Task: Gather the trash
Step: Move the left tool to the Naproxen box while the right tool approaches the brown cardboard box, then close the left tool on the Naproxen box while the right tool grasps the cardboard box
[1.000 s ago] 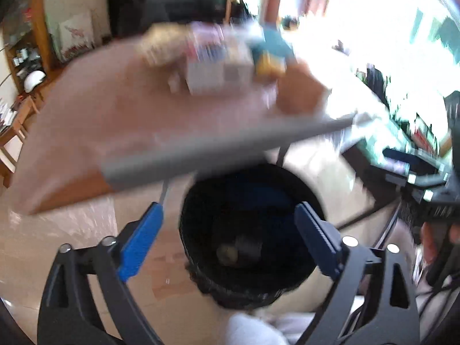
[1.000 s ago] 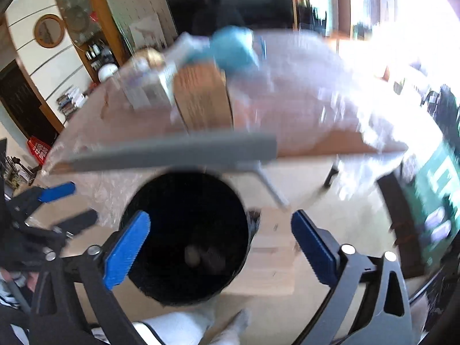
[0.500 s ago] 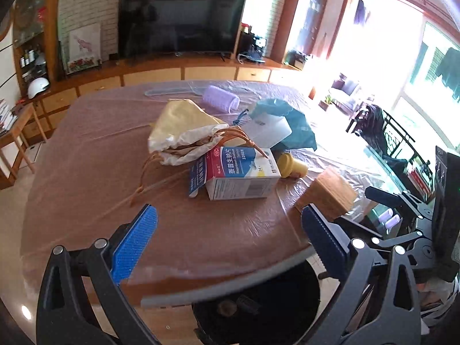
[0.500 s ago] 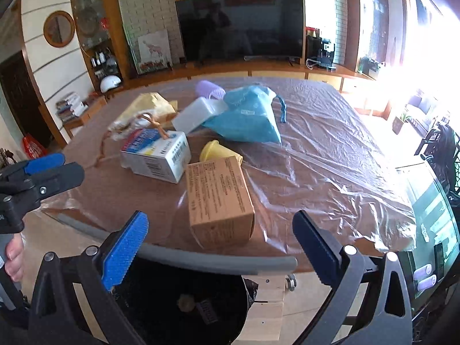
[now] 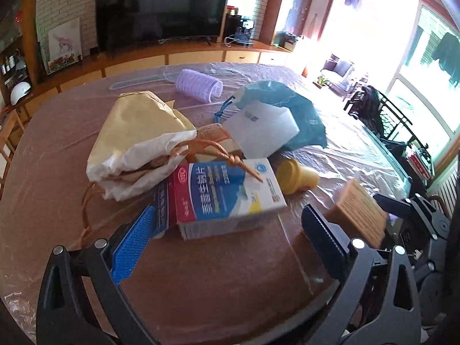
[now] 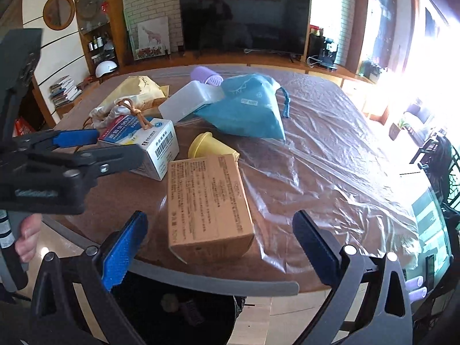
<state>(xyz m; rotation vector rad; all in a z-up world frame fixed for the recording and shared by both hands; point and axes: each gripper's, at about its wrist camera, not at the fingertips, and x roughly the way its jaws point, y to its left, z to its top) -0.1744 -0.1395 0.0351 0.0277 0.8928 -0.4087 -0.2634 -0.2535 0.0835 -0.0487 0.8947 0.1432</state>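
Observation:
My left gripper (image 5: 230,212) is open over the table's near edge. A blue, white and red medicine box (image 5: 227,192) lies just ahead between its fingertips, and the pads do not press it. My right gripper (image 6: 218,221) is also open, with a brown cardboard box (image 6: 207,201) lying between its fingers, untouched. Behind these lie a cream paper bag (image 5: 141,138), a yellow cup (image 6: 210,146), a teal pouch (image 6: 247,112), a white container (image 6: 189,100) and a purple roller (image 5: 198,84). A black bin (image 6: 178,307) stands under the table edge.
The round table (image 6: 316,143) is covered in crinkled clear plastic. In the right wrist view the left gripper (image 6: 119,143) reaches in from the left, with a hand (image 6: 27,235) on its handle. A TV and cabinets line the far wall.
Both grippers have moved from above the bin under the table edge forward over the tabletop. The medicine box and the brown box now sit much closer to the fingers.

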